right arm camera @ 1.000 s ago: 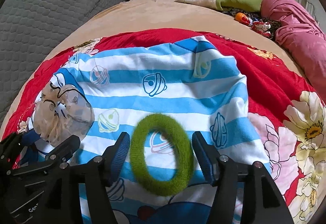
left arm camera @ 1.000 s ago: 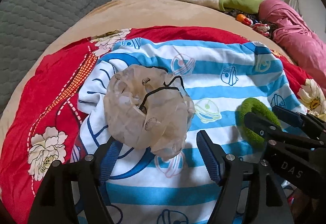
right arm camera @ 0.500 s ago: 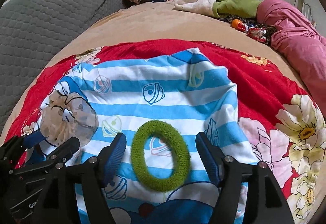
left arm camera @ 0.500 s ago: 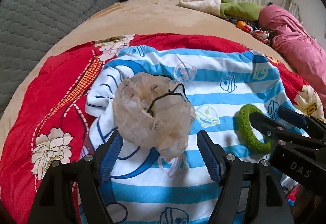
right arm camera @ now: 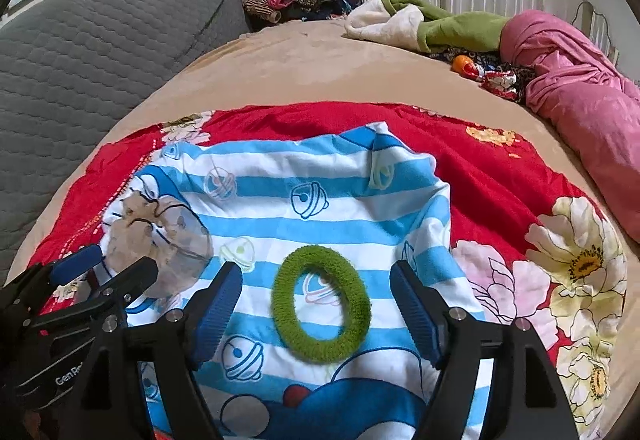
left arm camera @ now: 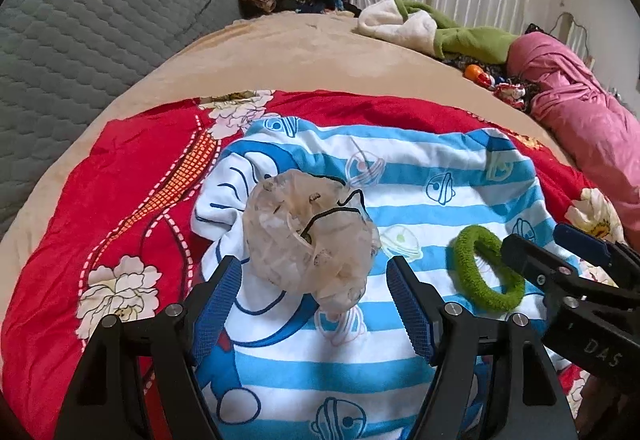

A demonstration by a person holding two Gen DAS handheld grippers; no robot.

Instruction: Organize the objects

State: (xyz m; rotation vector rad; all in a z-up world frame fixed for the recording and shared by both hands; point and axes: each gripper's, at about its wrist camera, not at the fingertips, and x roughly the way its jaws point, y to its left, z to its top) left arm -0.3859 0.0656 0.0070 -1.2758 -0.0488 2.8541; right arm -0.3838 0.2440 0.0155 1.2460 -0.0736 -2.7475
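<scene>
Translucent beige plastic, crumpled into a bag with a thin black cord across its top, lies on a blue-and-white striped cartoon cloth in the left wrist view. The left hand-held gripper hangs just above it with its jaws spread wide, the blue pads on either side of the bag's near end and nothing held. To the right on the same cloth lies a fuzzy green hair tie, and the right hand-held gripper reaches in beside it from the right edge. The cloth rests on a red flowered blanket spread over a tan bed.

In the right wrist view the green hair tie lies flat on the striped cloth, centred between the right hand-held gripper's wide-open blue pads and apart from both. The bag sits at the cloth's left part, with the left hand-held gripper straddling it. A pink bundle lies along the bed's far right side.
</scene>
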